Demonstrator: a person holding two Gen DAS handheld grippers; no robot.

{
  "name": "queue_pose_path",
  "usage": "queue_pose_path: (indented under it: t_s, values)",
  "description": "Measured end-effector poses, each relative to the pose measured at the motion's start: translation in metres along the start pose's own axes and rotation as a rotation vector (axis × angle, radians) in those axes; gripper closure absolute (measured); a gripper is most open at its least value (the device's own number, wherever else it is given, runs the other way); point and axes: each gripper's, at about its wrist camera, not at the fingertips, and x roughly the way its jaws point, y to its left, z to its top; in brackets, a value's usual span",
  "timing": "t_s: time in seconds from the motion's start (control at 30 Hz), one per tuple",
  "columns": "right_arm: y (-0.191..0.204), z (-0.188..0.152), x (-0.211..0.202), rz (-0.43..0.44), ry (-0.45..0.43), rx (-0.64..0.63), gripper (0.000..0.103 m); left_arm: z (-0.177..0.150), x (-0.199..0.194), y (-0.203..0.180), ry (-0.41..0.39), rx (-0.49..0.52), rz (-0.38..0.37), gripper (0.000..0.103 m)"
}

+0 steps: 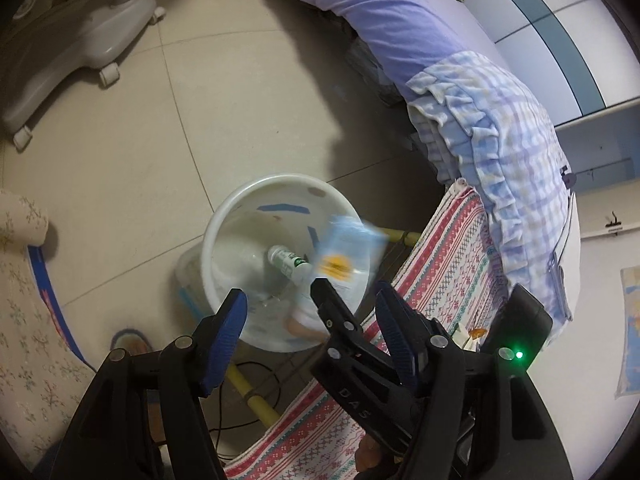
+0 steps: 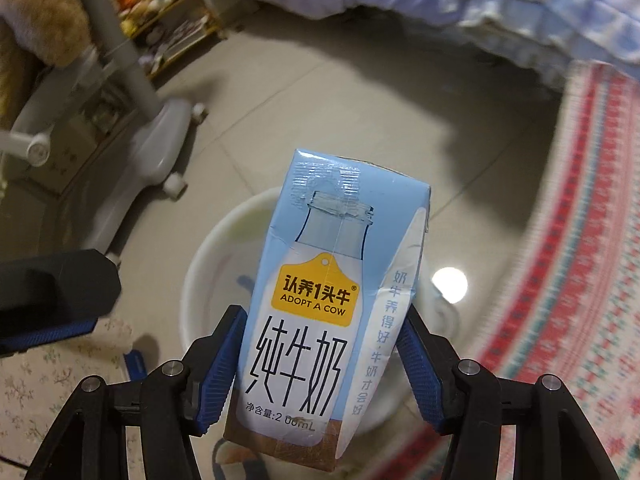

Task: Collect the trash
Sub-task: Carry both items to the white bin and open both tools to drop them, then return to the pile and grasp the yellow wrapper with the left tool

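A round white plastic bin [image 1: 240,240] stands on the tiled floor [image 1: 140,160] just ahead of both pairs of jaws; inside lies a small white bottle with a green label [image 1: 289,263], among blurred items I cannot make out. The pale blue milk carton [image 2: 320,312] is pinched between the jaws of the right gripper [image 2: 320,364], held above the bin and hiding much of its inside. The left gripper [image 1: 312,312] has its jaws spread, holding nothing.
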Motion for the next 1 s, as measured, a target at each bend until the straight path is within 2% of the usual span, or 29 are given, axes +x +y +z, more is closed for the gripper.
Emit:
queue_pose_path:
  t_s: [0.07, 0.13, 0.4, 0.6, 0.73, 0.8, 0.93, 1.0]
  values:
    - [0.007, 0.003, 0.006, -0.021, 0.011, -0.026, 0.033, 0.0, -0.002, 0.001, 0.003, -0.002, -0.003, 0.034]
    - [0.007, 0.003, 0.006, -0.036, 0.009, -0.026, 0.024, -0.002, -0.003, -0.001, -0.001, 0.008, -0.003, 0.034]
    - [-0.024, -0.007, -0.029, -0.062, -0.011, 0.02, 0.024, -0.015, -0.005, -0.019, 0.004, 0.065, -0.019, 0.034]
    - [-0.058, -0.023, -0.087, -0.116, -0.024, 0.06, 0.024, -0.053, 0.003, -0.053, 0.039, 0.173, -0.029, 0.034]
    - [-0.08, -0.041, -0.142, -0.155, -0.047, 0.092, 0.024, -0.095, 0.008, -0.088, 0.09, 0.3, -0.058, 0.034]
    - [-0.092, -0.053, -0.172, -0.174, -0.068, 0.098, 0.023, -0.123, 0.01, -0.109, 0.098, 0.402, -0.057, 0.034]
    - [-0.124, -0.08, -0.228, -0.226, -0.132, 0.135, 0.015, -0.166, 0.027, -0.144, 0.115, 0.561, -0.026, 0.034]
    - [-0.148, -0.095, -0.25, -0.258, -0.16, 0.18, 0.014, -0.186, 0.043, -0.16, 0.125, 0.629, 0.007, 0.034]
